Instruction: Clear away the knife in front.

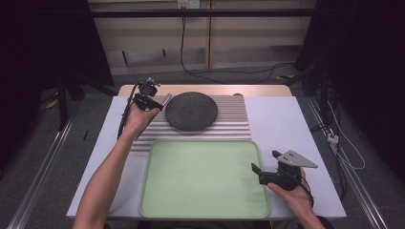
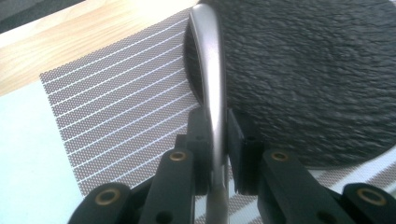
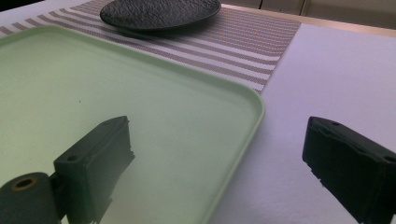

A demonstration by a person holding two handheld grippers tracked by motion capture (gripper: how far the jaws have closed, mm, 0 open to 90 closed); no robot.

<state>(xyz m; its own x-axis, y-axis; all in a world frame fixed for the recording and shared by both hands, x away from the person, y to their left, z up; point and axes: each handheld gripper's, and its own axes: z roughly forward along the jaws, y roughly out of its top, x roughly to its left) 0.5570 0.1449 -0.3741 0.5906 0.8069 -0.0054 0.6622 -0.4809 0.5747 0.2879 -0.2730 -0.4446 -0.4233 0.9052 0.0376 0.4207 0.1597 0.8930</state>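
Green tray [image 1: 205,200], bare; my right gripper [image 1: 263,164] gapes at its edge, left gripper [image 2: 216,140] clamps a metal utensil [image 2: 210,70] (spoon, I judge) beside the dark plate [image 1: 191,110], likely tray-bound next

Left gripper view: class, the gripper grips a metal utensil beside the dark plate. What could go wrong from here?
1. The smooth metal utensil is pinched on its thin edges by the left gripper; it might twist or slip.
2. It sits close against the dark plate, so swinging it could knock the plate.
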